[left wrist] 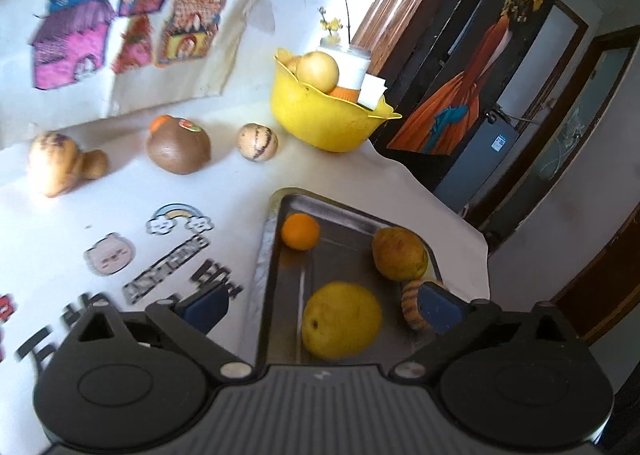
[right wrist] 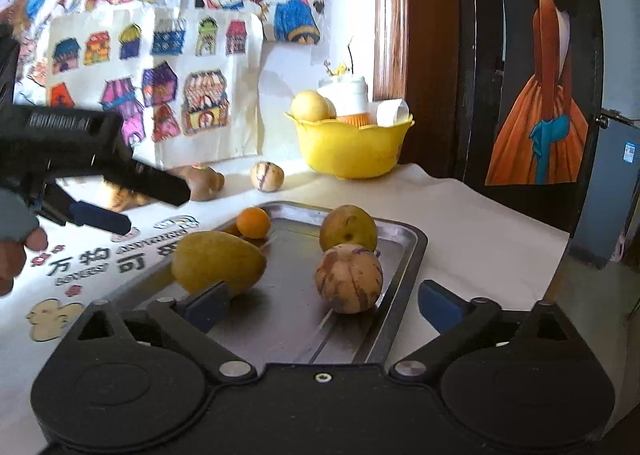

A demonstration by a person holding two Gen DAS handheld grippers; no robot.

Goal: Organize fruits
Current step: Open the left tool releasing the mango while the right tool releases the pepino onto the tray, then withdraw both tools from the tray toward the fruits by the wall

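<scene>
Both grippers' fingers wide, empty; right view alone shows left gripper (right wrist: 120, 199) at 9 o'clock of metal tray (right wrist: 404, 255) holding four fruits, including striped melon (right wrist: 349, 278); yellow bowl (left wrist: 320, 115) behind.

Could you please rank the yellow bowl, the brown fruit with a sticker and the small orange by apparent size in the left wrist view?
1. Yellow bowl, clearly largest.
2. Brown fruit, on the table left of the bowl.
3. Orange, smallest, in the tray.
The orange lies nearer the camera yet still looks smallest, so the order seems safe.
</scene>
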